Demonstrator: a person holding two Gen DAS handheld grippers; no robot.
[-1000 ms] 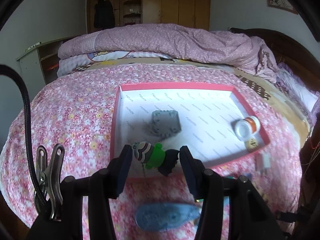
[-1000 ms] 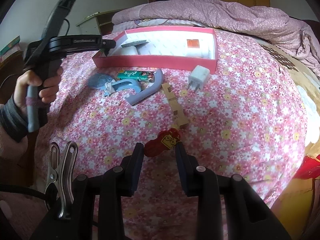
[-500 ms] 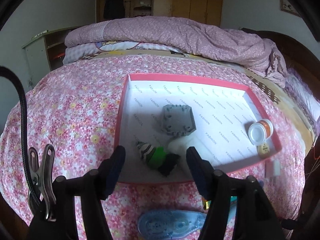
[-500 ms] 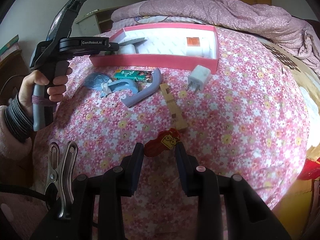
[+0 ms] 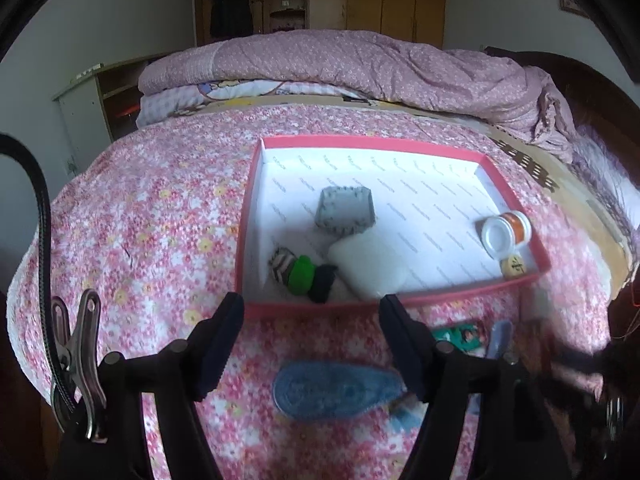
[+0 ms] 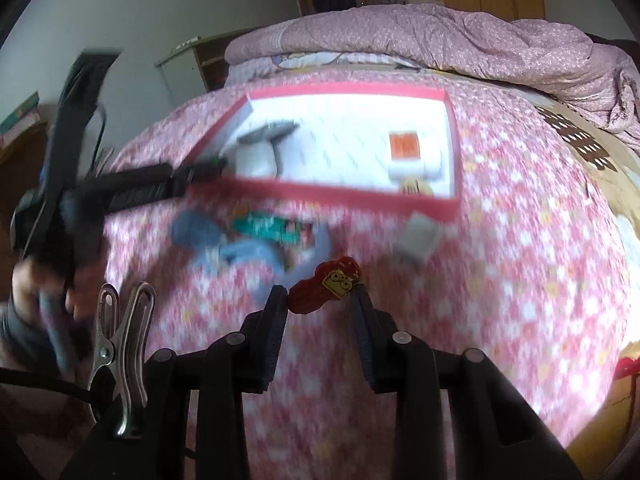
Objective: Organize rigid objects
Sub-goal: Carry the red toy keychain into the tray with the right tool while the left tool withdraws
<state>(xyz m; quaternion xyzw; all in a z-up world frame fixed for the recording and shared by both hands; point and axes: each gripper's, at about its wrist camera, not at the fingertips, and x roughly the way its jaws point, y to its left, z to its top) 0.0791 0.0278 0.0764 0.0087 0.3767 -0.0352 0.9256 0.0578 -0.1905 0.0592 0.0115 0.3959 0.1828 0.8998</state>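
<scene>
A pink-rimmed white box [image 5: 516,194] lies on the flowered bedspread; it also shows in the right wrist view [image 6: 344,194]. Inside lie a green-and-striped toy figure [image 5: 302,274], a grey block [image 5: 346,216], a white object [image 5: 368,266], an orange-and-white jar [image 5: 506,234] and a small round token [image 5: 513,266]. My left gripper [image 5: 310,316] is open and empty at the box's near rim. My right gripper [image 6: 320,294] is shut on a red toy with a yellow face [image 6: 326,284], held above the bedspread.
In front of the box lie a blue tape dispenser [image 5: 340,390], a green packet [image 6: 266,228], a blue-grey curved piece [image 6: 248,254] and a white charger plug [image 6: 420,238]. A folded purple quilt [image 5: 360,64] lies behind. The left gripper's handle [image 6: 120,188] crosses the right wrist view.
My left gripper has let go of the green toy figure in the box, opened and drawn back. My right gripper has lifted the red toy and carried it toward the box.
</scene>
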